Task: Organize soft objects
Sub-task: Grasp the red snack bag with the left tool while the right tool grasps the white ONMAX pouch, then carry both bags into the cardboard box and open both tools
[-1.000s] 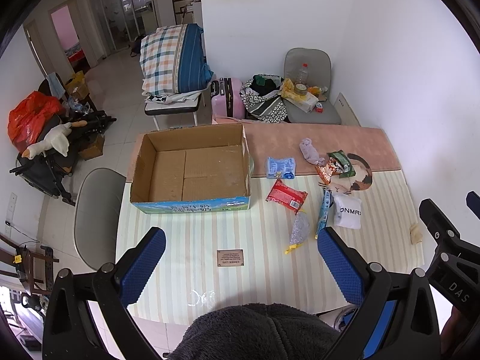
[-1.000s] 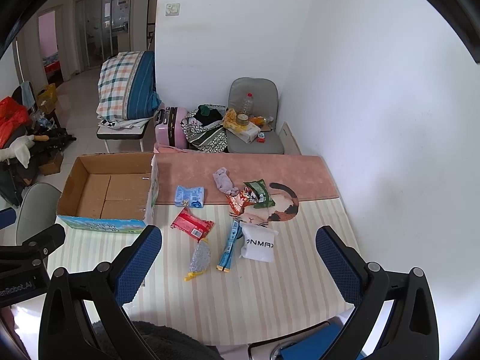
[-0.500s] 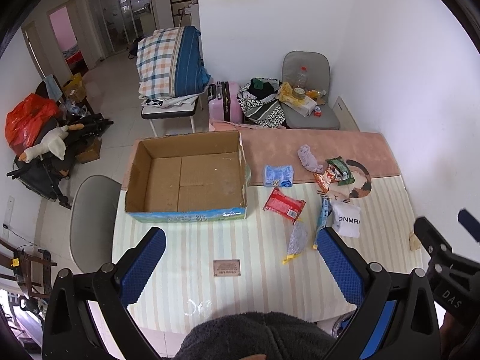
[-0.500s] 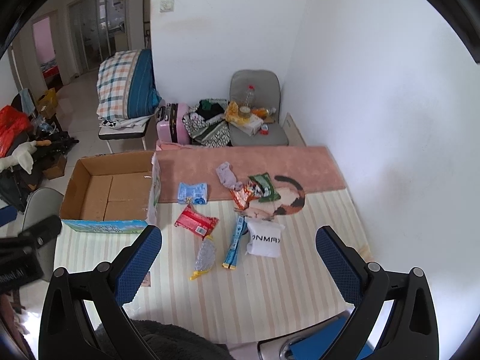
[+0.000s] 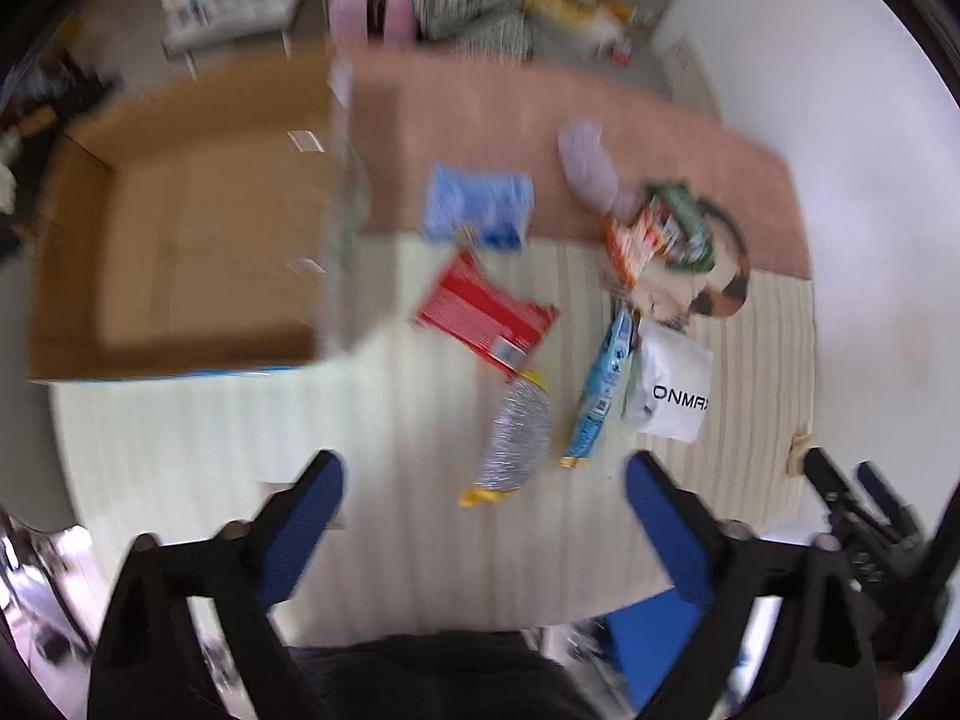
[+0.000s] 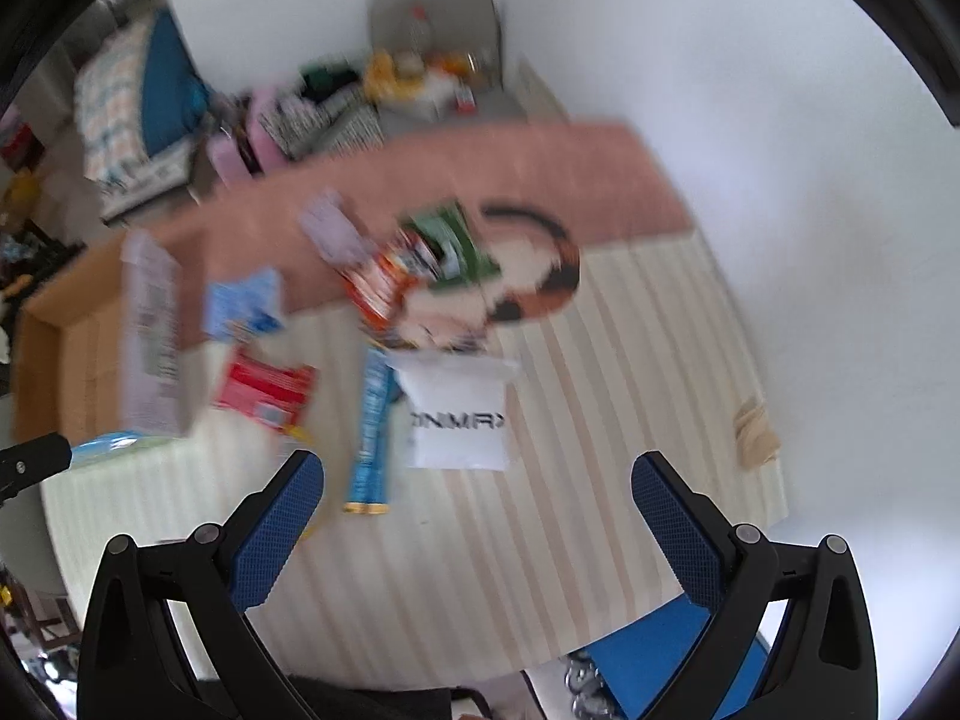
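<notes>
Striped cream bench with a pink runner along its far edge carries an open brown cardboard box at left; beside it lie a red packet, a blue packet, a silvery crinkled bag, a long blue sachet and a white "ONMAX" pouch.

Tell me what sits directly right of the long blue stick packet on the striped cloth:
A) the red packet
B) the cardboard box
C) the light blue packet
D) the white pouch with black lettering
D: the white pouch lies just right of the long blue stick packet, nearly touching it, on the striped cloth.
</notes>
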### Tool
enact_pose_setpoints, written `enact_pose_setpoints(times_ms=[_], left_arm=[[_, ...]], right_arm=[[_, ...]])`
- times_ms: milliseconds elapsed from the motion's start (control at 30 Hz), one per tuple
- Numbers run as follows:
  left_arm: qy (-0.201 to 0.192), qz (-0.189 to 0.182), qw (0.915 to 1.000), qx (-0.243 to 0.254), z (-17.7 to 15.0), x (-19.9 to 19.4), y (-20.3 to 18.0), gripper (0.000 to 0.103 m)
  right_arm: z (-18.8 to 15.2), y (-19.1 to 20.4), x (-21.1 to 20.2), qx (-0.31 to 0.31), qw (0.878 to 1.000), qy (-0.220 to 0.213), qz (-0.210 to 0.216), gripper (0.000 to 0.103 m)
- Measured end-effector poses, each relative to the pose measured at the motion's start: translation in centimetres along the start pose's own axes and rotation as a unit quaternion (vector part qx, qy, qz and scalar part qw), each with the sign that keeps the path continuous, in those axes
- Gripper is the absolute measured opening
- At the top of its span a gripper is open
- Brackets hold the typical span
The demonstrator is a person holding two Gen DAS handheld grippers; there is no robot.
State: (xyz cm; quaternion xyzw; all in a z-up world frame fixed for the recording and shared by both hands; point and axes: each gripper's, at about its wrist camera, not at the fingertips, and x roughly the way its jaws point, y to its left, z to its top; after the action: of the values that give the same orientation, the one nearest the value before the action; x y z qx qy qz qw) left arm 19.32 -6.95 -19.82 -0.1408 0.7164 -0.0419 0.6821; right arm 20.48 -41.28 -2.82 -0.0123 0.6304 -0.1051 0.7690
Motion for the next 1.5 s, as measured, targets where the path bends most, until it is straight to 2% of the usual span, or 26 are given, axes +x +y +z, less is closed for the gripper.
enact_pose_setpoints(times_ms=[67,133,233,300,433,500,533,567,600,733,800,833,900,967,1033,1100,1233,1267,1400,1500], left_arm=[[0.041,-0.016,0.9986,-0.028,2.3,4.0,-0.5,0.078],[0.078,-0.022,0.9945,-0.066,4.4,8.0,-0.6,0.078],[0.129,-0.046,0.9834,-0.119,6.6,12.9,-0.2,0.078],[0.141,-0.054,0.9759,-0.157,7.7,15.1,0.5,0.078],[0.179,-0.077,0.9503,-0.243,9.0,19.5,2.1,0.078],[0.192,-0.056,0.9476,-0.250,9.5,20.7,2.0,0.078],[0.189,-0.045,0.9486,-0.250,9.5,20.8,1.9,0.077],[0.185,-0.030,0.9525,-0.240,9.6,20.9,1.7,0.069],[0.181,-0.018,0.9573,-0.225,9.8,20.8,1.3,0.067],[0.151,0.052,0.9827,-0.094,9.6,19.6,-1.9,0.059],[0.142,0.090,0.9855,-0.027,9.3,19.4,-3.6,0.058],[0.140,0.112,0.9836,0.019,9.0,19.4,-4.8,0.058],[0.140,0.135,0.9785,0.068,8.7,20.2,-6.4,0.061],[0.135,0.138,0.9787,0.070,8.7,20.2,-6.7,0.061],[0.130,0.126,0.9824,0.044,9.0,20.2,-6.5,0.061],[0.128,0.113,0.9852,0.017,9.1,19.6,-6.0,0.061],[0.115,0.098,0.9885,-0.012,8.4,19.1,-5.6,0.048],[0.110,0.098,0.9890,-0.011,8.3,18.6,-5.5,0.044],[0.074,0.113,0.9907,0.020,6.7,15.8,-7.5,0.043],[0.062,0.093,0.9932,0.033,5.3,12.6,-9.1,0.043]], right_arm=[[1.2,-0.8,5.0,0.014,0.999,0.037,0.009,0.103],[2.0,-1.1,9.8,0.023,0.997,0.071,0.020,0.103],[2.5,-0.9,14.9,0.034,0.993,0.109,0.037,0.103],[2.5,-0.6,17.0,0.040,0.990,0.124,0.043,0.103],[2.6,-0.3,20.0,0.056,0.988,0.137,0.049,0.103],[2.6,-0.1,21.2,0.061,0.986,0.146,0.055,0.103],[2.5,0.1,21.8,0.061,0.985,0.150,0.059,0.103],[2.6,0.2,22.2,0.060,0.984,0.153,0.063,0.103],[2.5,0.4,22.6,0.056,0.984,0.158,0.067,0.103],[2.0,1.4,23.7,0.028,0.982,0.176,0.067,0.101],[1.4,1.5,24.5,0.025,0.978,0.191,0.075,0.101],[1.1,1.6,24.8,0.028,0.977,0.196,0.077,0.101],[0.4,1.5,25.8,0.033,0.976,0.201,0.074,0.101],[-0.3,1.2,26.5,0.043,0.975,0.204,0.077,0.101],[-0.9,1.1,27.1,0.051,0.974,0.206,0.082,0.100],[-1.7,1.2,27.7,0.054,0.974,0.206,0.082,0.095],[-3.4,0.9,29.1,0.062,0.975,0.197,0.087,0.085],[-3.8,0.9,29.1,0.062,0.975,0.194,0.088,0.083],[-5.2,0.6,28.9,0.078,0.976,0.176,0.102,0.076],[-6.0,0.3,28.0,0.084,0.978,0.159,0.108,0.075]])
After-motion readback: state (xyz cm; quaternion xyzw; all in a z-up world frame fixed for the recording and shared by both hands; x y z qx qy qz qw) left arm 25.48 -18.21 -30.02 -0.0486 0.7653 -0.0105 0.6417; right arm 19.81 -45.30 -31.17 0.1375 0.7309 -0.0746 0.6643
